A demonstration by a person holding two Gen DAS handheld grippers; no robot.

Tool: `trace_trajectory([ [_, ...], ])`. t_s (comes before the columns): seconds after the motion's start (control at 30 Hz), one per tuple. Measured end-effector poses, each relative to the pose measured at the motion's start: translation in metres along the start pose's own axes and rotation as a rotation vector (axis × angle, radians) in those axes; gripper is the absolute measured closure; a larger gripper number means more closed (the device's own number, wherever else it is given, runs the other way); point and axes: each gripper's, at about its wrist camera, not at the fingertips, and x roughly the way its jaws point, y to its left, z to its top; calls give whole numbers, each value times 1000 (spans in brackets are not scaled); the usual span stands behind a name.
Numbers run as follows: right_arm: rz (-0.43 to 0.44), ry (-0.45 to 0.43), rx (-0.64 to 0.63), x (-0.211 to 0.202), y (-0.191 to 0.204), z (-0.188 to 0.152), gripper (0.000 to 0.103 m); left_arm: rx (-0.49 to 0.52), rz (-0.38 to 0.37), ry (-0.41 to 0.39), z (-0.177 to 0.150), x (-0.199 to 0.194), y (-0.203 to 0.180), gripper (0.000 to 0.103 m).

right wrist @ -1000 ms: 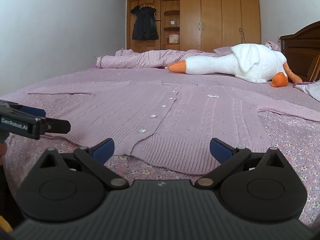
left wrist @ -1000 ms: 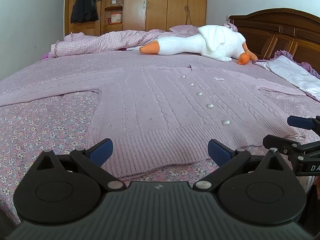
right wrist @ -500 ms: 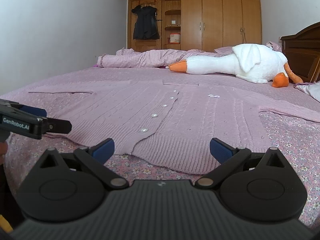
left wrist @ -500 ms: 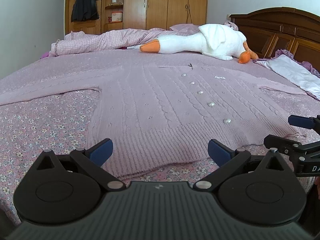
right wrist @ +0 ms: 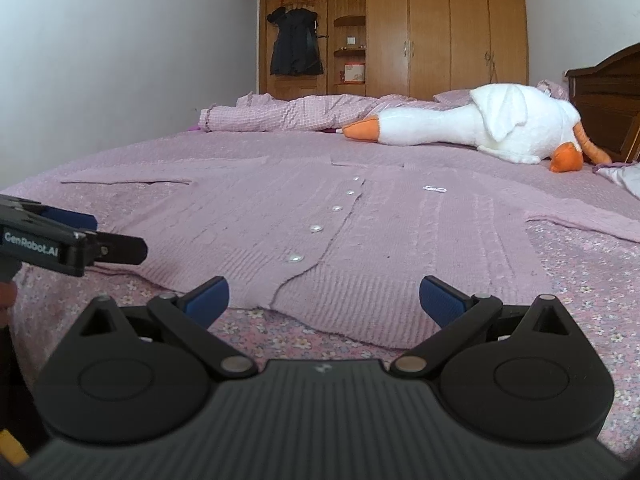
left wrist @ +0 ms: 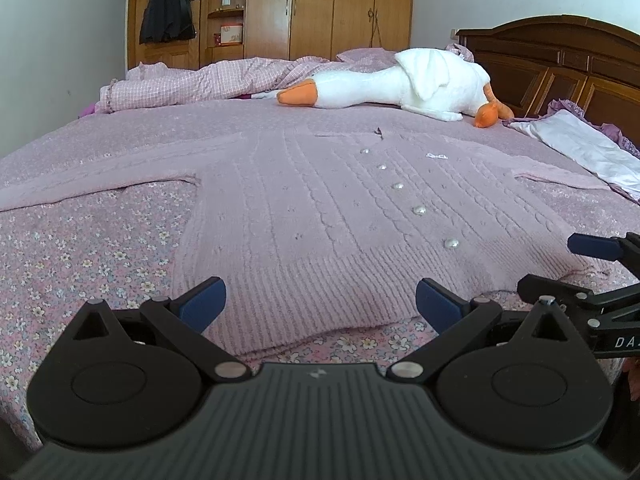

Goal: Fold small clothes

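The pink knitted cardigan [left wrist: 320, 216] is lying flat and buttoned on the floral bedspread [left wrist: 80, 248], sleeves stretched out to either side, its ribbed hem [left wrist: 304, 304] nearest both cameras; nothing looks folded yet, so the step in hand is probably the first grasp. Starting at the left, the left sleeve [left wrist: 100, 178] is reaching toward the bed's edge, and the left gripper [left wrist: 320, 300] is hovering just short of the hem with its blue-padded fingers [left wrist: 202, 300] spread wide and empty. It should be coming in low and level so the lower pad slides under the knit rather than pushing it into a ridge, and biting only the sweater, not the bedspread beneath. Moving rightward, the button row [right wrist: 316, 228] is marking the centre line, useful for keeping the fold square. The right gripper [right wrist: 324, 298] is sitting in front of the hem's right half, fingers [right wrist: 442, 298] likewise apart and holding nothing; both grasps ought to be closing at matching distances from the buttons. Beyond, the plush goose [right wrist: 472, 128] is lying well clear.
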Motion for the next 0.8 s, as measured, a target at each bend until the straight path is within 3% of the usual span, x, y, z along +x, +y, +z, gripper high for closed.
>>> trace_trajectory([
  [0.37,42,-42,19,29,39,41,0,-57,92,-62,26,-5,30,0],
  [0.8,201,-78,50,93,127,116,0,-291,181,-115,59,-27,155,0],
])
